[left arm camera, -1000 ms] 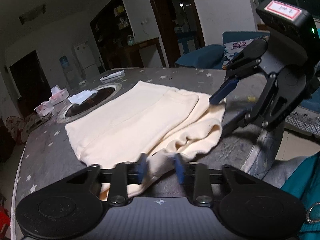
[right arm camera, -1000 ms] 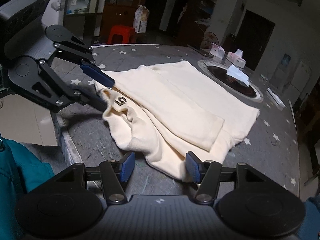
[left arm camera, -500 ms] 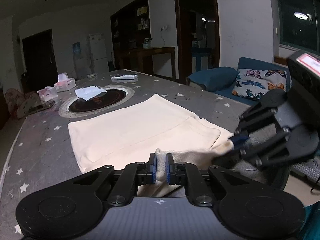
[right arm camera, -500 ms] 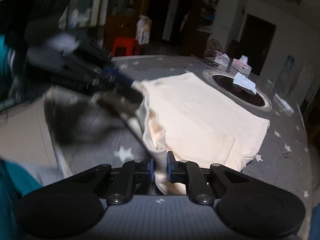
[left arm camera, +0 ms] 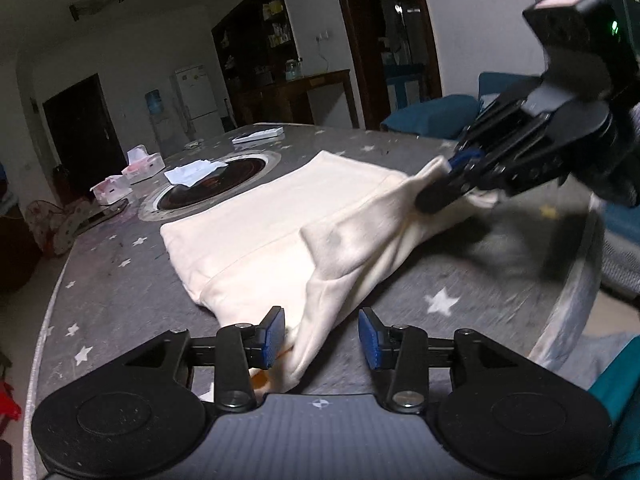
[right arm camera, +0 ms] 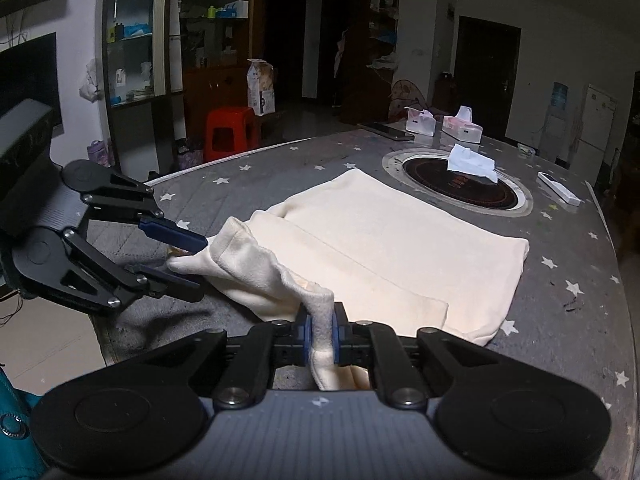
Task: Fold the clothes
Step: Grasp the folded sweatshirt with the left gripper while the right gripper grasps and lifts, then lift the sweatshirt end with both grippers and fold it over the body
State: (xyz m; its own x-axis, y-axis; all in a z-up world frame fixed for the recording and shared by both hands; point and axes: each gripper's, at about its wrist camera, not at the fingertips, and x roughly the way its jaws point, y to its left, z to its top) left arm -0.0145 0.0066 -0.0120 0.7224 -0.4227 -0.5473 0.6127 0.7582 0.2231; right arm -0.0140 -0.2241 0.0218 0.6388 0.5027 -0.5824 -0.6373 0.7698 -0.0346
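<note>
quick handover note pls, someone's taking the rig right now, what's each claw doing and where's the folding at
Left claw: open, cream garment edge lying loose between its fingers, not gripped.
Right claw: shut on a bunched corner of the garment, lifting it off the table.
Garment: mostly flat on the star-patterned table, beside the round burner; near edge raised and rumpled.
Done: body looks partly folded.
Left: probably regrip with the left, carry the near edge over, flatten.

Cream garment (right arm camera: 384,236) on a grey tablecloth (right arm camera: 280,160) printed with white stars; black grippers, left (left arm camera: 322,338) and right (right arm camera: 321,334), with blue pads (left arm camera: 272,336); red stool (right arm camera: 230,130); teal sleeve (right arm camera: 16,420); white tissue (right arm camera: 470,162).
</note>
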